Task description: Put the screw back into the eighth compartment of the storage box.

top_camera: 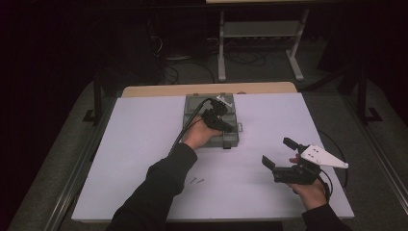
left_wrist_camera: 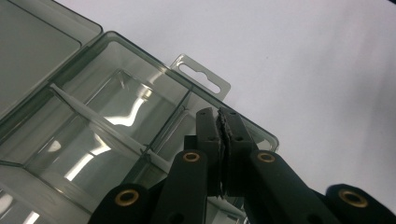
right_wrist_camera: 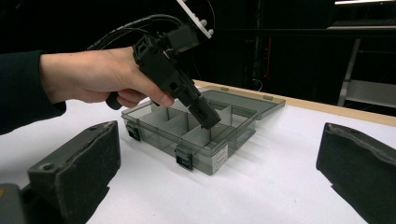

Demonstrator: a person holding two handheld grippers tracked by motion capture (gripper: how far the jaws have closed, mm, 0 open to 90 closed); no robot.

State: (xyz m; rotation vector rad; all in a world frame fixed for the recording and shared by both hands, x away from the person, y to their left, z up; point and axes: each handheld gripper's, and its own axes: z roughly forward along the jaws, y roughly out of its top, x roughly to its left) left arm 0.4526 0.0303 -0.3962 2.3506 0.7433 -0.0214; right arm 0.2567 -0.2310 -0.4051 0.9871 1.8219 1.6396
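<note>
The translucent grey plastic compartment box [top_camera: 211, 120] lies open at the far middle of the white table sheet [top_camera: 144, 144], its lid folded back. We hold our left gripper [right_wrist_camera: 210, 121] tilted into a compartment at its near corner, jaws pressed together. Our right gripper [top_camera: 279, 153] hovers well apart, jaws spread. Two small screws [top_camera: 197, 181] lie nearer us than the box.

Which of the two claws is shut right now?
The left claw, poised over the open compartment box, is shut; the right claw, off beside it, gapes wide.

Smoky grey translucent box [top_camera: 211, 120] on white table [top_camera: 144, 144]; black hand-held gripper [top_camera: 279, 155].
</note>
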